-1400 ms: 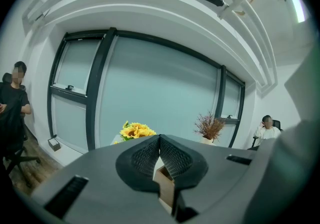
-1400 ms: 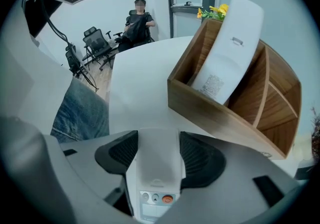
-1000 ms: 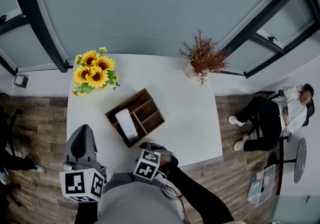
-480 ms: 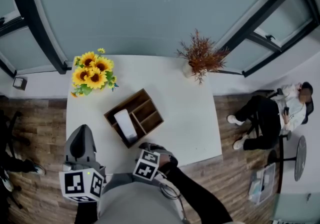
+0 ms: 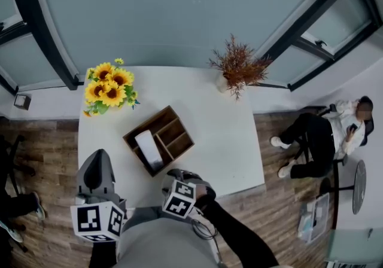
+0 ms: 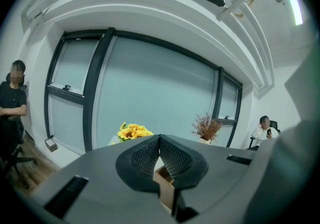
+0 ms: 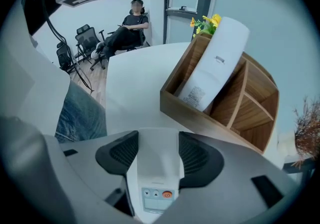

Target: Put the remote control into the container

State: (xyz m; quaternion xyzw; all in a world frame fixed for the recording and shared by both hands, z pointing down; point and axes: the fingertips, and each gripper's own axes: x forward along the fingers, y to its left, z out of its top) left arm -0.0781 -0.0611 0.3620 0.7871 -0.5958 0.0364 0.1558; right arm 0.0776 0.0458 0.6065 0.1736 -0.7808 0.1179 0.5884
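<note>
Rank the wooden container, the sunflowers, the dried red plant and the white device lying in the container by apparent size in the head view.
1. wooden container
2. sunflowers and dried red plant: they look about alike, so no ranking between them
3. white device, smallest

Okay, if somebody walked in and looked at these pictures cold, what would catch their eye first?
First, the right hand-held gripper, shut on a white remote at the near edge of the table. Just beyond it, mid-table, stands a wooden container with a second remote leaning in its long slot. The sunflowers at the far left corner are the brightest colour.
</note>
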